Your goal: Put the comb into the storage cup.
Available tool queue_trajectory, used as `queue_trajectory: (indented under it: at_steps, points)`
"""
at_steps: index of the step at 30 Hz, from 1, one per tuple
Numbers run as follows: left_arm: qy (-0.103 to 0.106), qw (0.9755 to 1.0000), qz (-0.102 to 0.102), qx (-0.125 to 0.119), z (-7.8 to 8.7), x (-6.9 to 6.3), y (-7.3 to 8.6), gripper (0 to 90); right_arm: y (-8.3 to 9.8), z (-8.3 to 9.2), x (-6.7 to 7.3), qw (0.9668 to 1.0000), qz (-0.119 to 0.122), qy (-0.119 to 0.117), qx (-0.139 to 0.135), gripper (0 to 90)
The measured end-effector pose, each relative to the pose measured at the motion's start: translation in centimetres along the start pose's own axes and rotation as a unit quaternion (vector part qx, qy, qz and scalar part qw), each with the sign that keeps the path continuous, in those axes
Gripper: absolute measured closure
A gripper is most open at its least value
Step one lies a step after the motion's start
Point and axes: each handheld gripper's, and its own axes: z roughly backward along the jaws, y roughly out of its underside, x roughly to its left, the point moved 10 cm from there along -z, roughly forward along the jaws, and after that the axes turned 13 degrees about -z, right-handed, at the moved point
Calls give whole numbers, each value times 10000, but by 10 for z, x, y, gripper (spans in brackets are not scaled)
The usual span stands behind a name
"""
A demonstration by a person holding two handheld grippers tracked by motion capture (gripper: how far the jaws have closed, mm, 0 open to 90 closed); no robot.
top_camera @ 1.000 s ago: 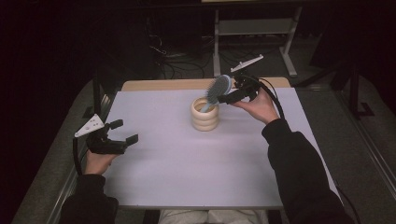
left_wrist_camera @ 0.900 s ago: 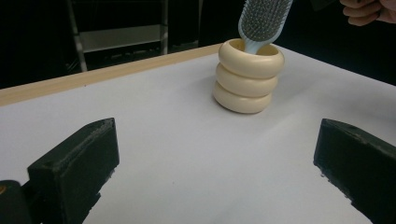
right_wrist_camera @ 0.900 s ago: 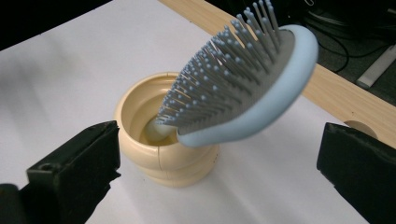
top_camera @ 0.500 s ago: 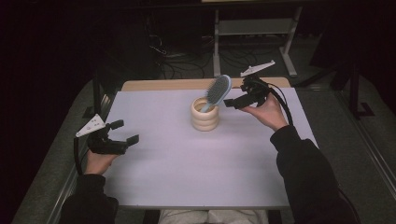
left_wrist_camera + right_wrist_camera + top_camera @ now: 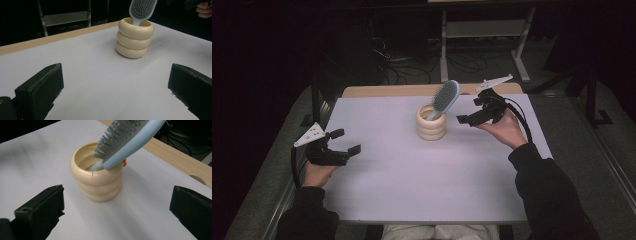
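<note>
Darkness surrounds the white-topped counter (image 5: 412, 190), on whose far middle a cream ribbed holder of three stacked rings (image 5: 431, 123) is stood. A light-blue plastic hairbrush (image 5: 444, 98) is propped handle-down inside it, its head tilted toward the right tongs (image 5: 474, 110), which are held open just beside it. The left tongs (image 5: 345, 141) are held open, well apart, near the counter's left edge.
</note>
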Motion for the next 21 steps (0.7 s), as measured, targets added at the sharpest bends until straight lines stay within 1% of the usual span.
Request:
queue_trajectory:
  at_steps: [9, 15, 21]
  points:
    - [7, 10000, 2, 55, -1, -1, 3, 1, 14, 8, 3, 9999, 24, -90, -57, 0]
    - [-2, 10000, -6, 97, 0, -1, 4, 1, 24, 12, 3, 10000, 33, -83, 18, 0]
    - [-32, 9999, 13, 161, 0, 0, 6, 1, 33, 18, 5, 9998, -3, -173, -25, 0]
